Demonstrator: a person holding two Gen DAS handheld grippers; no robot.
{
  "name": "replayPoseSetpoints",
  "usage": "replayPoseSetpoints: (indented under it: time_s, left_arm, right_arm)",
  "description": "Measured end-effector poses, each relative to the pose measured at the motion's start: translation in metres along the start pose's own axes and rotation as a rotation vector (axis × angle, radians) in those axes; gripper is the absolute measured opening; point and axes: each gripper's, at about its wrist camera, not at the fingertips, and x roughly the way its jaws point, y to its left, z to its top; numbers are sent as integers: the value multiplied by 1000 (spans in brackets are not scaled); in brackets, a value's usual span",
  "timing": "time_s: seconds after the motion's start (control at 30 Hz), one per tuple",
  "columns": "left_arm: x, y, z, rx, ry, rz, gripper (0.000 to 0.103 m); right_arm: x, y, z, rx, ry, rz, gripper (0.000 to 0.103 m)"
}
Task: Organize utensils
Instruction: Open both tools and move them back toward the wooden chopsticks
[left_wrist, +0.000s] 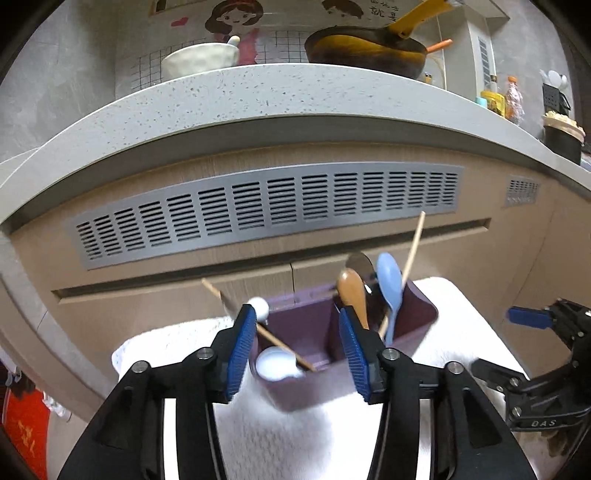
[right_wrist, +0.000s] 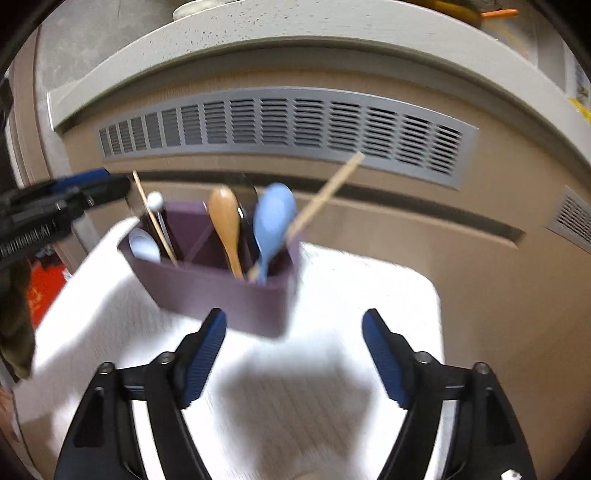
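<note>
The left wrist camera is looking forward and slightly down along its fingers, very near the purple holder (left_wrist: 343, 354), with the counter (left_wrist: 258, 99) at 12 o'clock. The right wrist camera is sitting farther back, seeing the same holder (right_wrist: 218, 291) toward 11 o'clock. Both views are sharing the holder, the white cloth (left_wrist: 288, 435) (right_wrist: 332, 387) and the vent grille (left_wrist: 258, 210) (right_wrist: 288, 125).

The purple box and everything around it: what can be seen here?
purple organizer: one, purple, on the white cloth.
white cloth: one, white, under the organizer.
wooden spoon: one, brown, right compartment.
blue spoon: one, light blue, right compartment.
chopsticks: two, pale wood, one in each end compartment.
white spoon: one, white, left compartment.
pan: one, dark with yellow handle, on the counter.
bowl: one, white, on the counter.
left gripper: jaws open, over the organizer.
right gripper: jaws open, empty.
</note>
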Motion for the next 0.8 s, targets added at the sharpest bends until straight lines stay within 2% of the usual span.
replayPoseSetpoints:
  time_s: [0.07,0.2,0.33,0.5,0.63,0.67,0.73,0.77,0.8]
  left_arm:
    - [-10,-2,-9,2,6,10,59]
    - [-24,-2,-34,-11,46,11,60]
    - [-27,4,-75,-80,163,-20,64]
    - [-36,-8,-135,-157,334,-124,64]
    - [-42,-15,-162,-194,392,-175,64]
    - [-43,-15,-164,-201,396,-178,64]
    - [-44,-15,-166,-215,400,-183,64]
    - [-46,-14,-167,-220,400,-187,64]
    - [-47,-13,-167,-223,399,-190,64]
  right_arm:
    - [-10,-4,-18,0,11,-38,90]
    - [-23,-13,-47,39,56,-72,92]
    - [-33,-27,-73,122,118,-71,93]
    - [-42,-39,-110,258,185,-24,93]
    - [-39,-33,-136,294,235,27,93]
    - [-38,-29,-139,283,247,32,91]
    - [-30,-18,-141,268,285,67,78]
    - [-27,-14,-141,268,299,91,68]
    - [-23,-10,-140,264,309,118,66]
